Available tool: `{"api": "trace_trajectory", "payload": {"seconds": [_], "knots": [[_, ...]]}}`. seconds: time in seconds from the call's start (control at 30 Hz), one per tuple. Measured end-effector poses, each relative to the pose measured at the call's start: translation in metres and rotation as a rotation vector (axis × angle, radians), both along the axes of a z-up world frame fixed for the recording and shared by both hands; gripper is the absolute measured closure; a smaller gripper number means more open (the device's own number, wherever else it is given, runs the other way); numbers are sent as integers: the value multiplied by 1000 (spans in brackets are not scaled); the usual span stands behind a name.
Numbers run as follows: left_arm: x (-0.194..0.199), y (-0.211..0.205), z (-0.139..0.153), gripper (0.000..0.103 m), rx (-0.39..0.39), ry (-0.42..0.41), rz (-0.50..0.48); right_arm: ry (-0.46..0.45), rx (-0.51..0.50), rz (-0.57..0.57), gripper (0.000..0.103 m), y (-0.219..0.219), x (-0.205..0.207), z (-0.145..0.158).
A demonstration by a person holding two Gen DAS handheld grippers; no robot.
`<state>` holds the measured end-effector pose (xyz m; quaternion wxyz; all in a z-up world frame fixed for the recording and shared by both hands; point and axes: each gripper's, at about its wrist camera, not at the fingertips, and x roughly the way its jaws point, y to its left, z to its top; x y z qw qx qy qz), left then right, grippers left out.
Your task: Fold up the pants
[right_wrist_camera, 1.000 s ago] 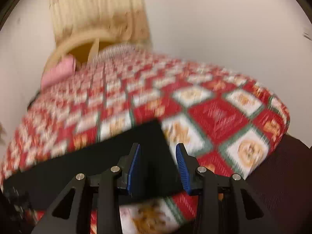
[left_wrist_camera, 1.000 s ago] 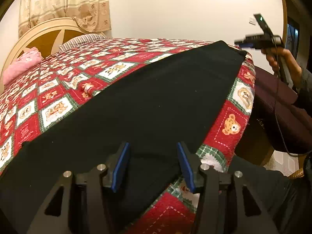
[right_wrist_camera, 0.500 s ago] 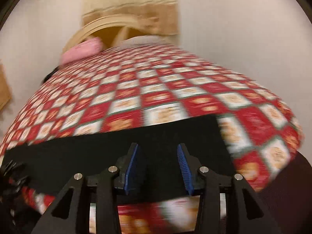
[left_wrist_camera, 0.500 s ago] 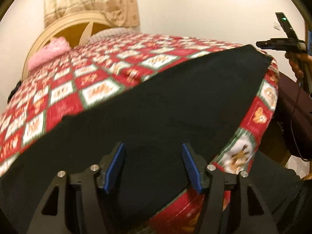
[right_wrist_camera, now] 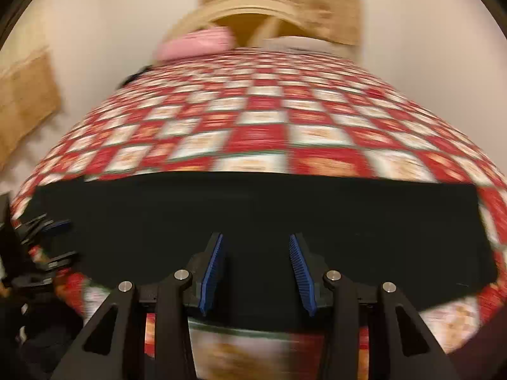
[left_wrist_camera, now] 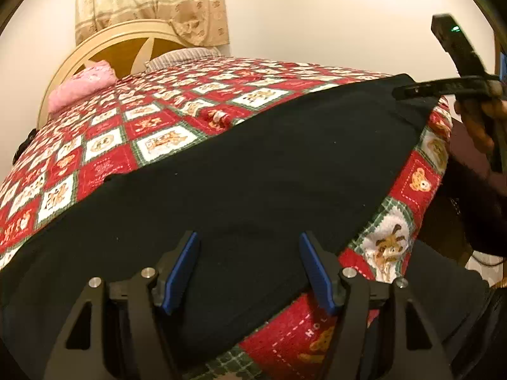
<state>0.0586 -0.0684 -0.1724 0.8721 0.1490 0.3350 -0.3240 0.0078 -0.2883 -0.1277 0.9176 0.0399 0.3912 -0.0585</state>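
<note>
- Your black pants (left_wrist_camera: 253,171) lie flat on the patchwork quilt (left_wrist_camera: 152,126), along the quilt's near edge, at the end away from the headboard (left_wrist_camera: 104,44).
- Their long axis runs with that edge: in your left wrist view it stretches from the lower left up to the far right corner of the quilt; in your right wrist view it spans side to side.
- The pants look laid as one long band; which end is the waist you cannot tell from these views.
- Your left claw (left_wrist_camera: 248,269) is level and low over the near part of the pants, blue pads spread wide, nothing between them.
- Your right claw (right_wrist_camera: 257,272) hangs over the near edge of the pants, roughly mid-length, jaws apart and gripping nothing; that view is motion-blurred.
- In the left wrist view your right claw (left_wrist_camera: 408,90) sits at the far end of the pants, your hand (left_wrist_camera: 481,120) behind it.
- A pink pillow (left_wrist_camera: 82,87) rests against the headboard.
</note>
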Motion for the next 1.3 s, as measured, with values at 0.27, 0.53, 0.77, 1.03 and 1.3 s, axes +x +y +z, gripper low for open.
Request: {"api": "trace_trajectory", "payload": {"seconds": [0.27,0.53,0.77,1.03,1.3], "knots": [[3,-1,0,32,20,28,38,68,7,214,58,95,41,-38],[-1,1,0,31,29,31,47,79,-78,229,57,107,33,-53],[-7,33,20,31,54,-61,110,66,-130,243,56,114,31,-55],[58,166,27,22,186,-53,519,-10,11,224,51,99,23,-46],[77,238,1,4,62,52,713,-11,-37,243,51,106,29,-44]]}}
